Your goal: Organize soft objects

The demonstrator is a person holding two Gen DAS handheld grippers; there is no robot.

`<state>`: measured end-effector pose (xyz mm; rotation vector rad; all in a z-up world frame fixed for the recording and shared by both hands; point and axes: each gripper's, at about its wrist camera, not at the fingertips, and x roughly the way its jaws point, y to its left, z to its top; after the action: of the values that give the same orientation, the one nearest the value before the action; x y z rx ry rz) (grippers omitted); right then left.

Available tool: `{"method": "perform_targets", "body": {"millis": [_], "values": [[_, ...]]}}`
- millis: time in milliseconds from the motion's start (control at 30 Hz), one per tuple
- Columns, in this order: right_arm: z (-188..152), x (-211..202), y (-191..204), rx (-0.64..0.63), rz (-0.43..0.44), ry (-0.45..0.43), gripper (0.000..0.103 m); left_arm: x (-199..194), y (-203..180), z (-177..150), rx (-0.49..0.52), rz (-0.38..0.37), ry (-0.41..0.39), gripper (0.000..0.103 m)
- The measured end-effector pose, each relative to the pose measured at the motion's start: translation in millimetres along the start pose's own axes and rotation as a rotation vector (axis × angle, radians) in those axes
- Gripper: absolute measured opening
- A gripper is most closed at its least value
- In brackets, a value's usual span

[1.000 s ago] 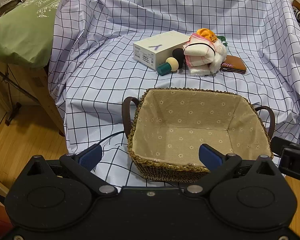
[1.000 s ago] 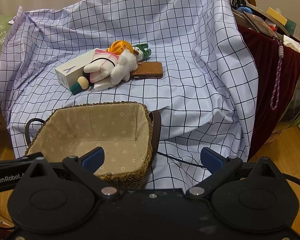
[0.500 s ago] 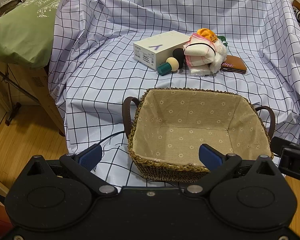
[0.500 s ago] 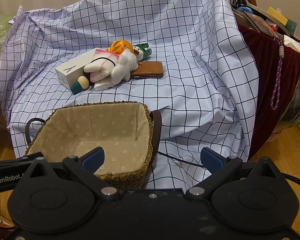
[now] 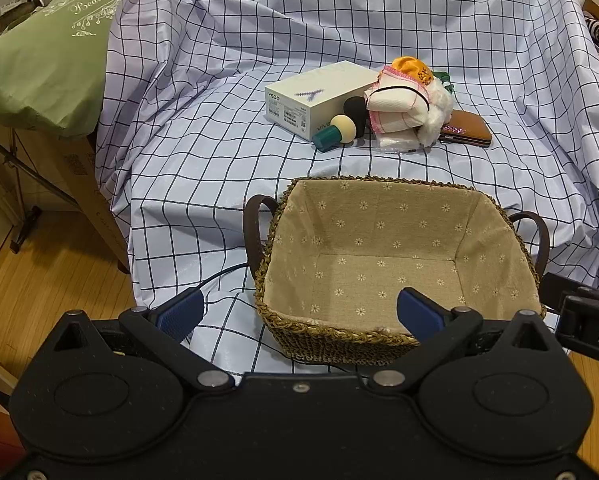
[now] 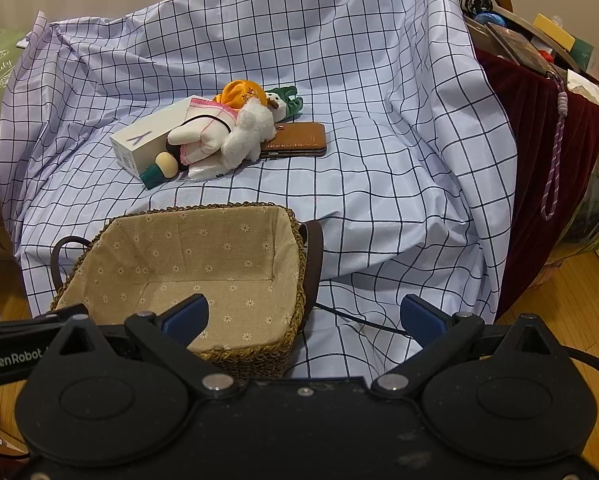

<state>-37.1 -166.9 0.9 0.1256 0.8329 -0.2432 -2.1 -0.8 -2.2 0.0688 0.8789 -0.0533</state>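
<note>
Both my left gripper (image 5: pixel 299 314) and right gripper (image 6: pixel 304 318) are spread empty; I should reach past the basket (image 5: pixel 495 208) ahead and pinch the towel roll (image 5: pixel 395 102) squarely.

Soft, even indoor light is falling from above, leaving only faint shadows under the basket (image 5: pixel 395 332). The checked cloth (image 6: pixel 379 80) is showing no glare. Fisheye distortion is bending edges; both views are staying sharp.

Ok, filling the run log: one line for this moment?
left gripper open | right gripper open | basket empty | soft toys on cloth
</note>
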Motion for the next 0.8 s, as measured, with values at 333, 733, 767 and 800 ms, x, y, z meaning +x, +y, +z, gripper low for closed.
{"method": "perform_targets", "body": {"millis": [333,733,767,800], "values": [[0.1,0.1,-0.1,0.000,0.000,0.001,0.102,0.0,-0.3,0.0,0.000,0.000,0.000,0.100],[-0.1,0.1,0.7,0.001,0.001,0.004,0.102,1.8,-2.3,-0.2,0.002,-0.010,0.005,0.100],[-0.5,0.5,1.0,0.000,0.003,0.004,0.102,1.8,-2.2,-0.4,0.003,-0.013,0.003,0.100],[-0.6,1.1,1.0,0.001,0.004,0.005,0.102,1.9,-2.1,-0.4,0.003,-0.016,0.002,0.100]]}}
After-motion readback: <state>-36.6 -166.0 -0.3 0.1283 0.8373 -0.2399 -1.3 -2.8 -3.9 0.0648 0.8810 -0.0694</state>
